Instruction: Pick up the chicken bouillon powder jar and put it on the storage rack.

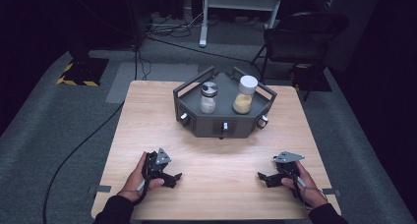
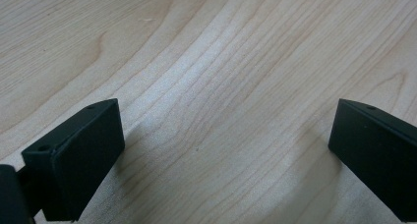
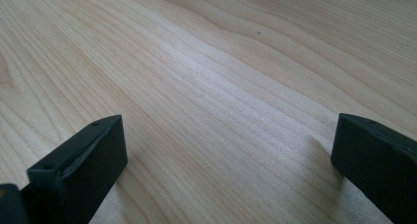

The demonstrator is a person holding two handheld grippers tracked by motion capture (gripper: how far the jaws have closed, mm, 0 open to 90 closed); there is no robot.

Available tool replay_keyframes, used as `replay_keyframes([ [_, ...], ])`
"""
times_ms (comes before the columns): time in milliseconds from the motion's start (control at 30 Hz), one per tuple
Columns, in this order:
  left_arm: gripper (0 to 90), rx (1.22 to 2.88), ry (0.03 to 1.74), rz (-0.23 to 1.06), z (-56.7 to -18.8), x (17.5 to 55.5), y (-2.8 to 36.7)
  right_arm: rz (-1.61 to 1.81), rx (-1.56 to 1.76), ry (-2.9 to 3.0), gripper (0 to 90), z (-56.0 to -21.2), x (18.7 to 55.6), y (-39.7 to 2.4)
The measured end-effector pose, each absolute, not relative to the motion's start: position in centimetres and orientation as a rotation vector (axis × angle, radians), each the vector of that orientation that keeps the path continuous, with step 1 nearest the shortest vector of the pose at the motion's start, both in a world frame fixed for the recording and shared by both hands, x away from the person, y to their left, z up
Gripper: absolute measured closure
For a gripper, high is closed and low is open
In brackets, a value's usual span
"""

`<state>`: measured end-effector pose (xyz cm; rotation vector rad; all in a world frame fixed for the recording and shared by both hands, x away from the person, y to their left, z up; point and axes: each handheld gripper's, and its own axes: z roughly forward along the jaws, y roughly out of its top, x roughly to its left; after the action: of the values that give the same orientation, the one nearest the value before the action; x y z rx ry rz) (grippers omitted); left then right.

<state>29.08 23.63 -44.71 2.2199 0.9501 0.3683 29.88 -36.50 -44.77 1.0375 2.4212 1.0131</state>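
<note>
Jars stand side by side on the dark grey tray [image 1: 194, 113] at the far middle of the bench [image 1: 216, 155]: a clear glass jar with a metal lid [image 1: 208, 98] on the left, holding something pale, and a taller jar with a white lid [image 1: 244, 94] on the right, with yellowish grains in its lower part. They are near each other but apart, both upright. The tray has several angled sides, raised rails along its rim and small knobs on its front faces.

Well apart from the tray, at the near edge of the bench, the person's hands rest on the wood. The left gripper [image 1: 173, 179] lies at the near left with its fingers [image 2: 78, 160] spread wide and bare wood grain between them, nothing held. The right gripper [image 1: 262, 178] lies at the near right, turned inward toward the left one; its fingers [image 3: 81, 170] also stand wide, with bare bench surface between them and nothing gripped. Each gripper carries a grey three-cornered plate on top.

Beyond the bench, on the grey floor, a dark chair [image 1: 300, 37] stands at the far right, and black cables [image 1: 162, 30] trail across the floor.
</note>
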Motion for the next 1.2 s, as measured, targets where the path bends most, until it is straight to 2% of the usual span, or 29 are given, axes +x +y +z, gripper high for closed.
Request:
replay_keyframes([
  [1200, 0.4, 2.220, 0.951, 0.368, -44.70, 29.09, 23.61, 1.018, 1.027, 2.430, 0.0, -44.77, 30.13, -36.57],
])
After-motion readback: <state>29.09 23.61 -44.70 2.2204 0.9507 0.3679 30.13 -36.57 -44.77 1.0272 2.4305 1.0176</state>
